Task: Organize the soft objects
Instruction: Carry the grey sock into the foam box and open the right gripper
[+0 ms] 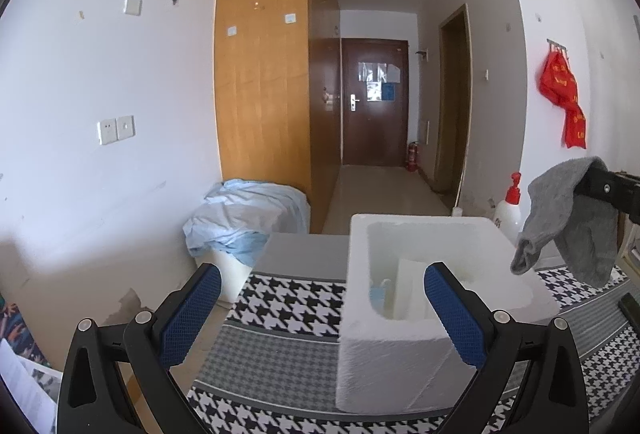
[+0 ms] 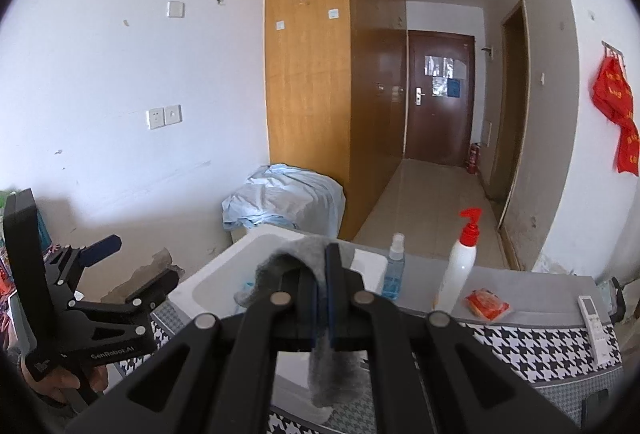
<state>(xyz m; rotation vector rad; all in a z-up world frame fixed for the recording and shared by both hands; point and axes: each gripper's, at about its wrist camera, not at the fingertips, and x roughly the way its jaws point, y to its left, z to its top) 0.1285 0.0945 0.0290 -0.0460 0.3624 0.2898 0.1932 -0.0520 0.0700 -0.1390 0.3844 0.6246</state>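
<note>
My right gripper pinches grey sock | left gripper wide, empty | risk: dangling sock snags foam box rim

The left gripper stands spread wide and empty; the right gripper is clamped tight.

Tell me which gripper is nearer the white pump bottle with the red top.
Right. The right gripper, shut on the grey sock, hangs just beside the pump bottle. The left gripper, open, sits on the far side of the white foam box.
</note>
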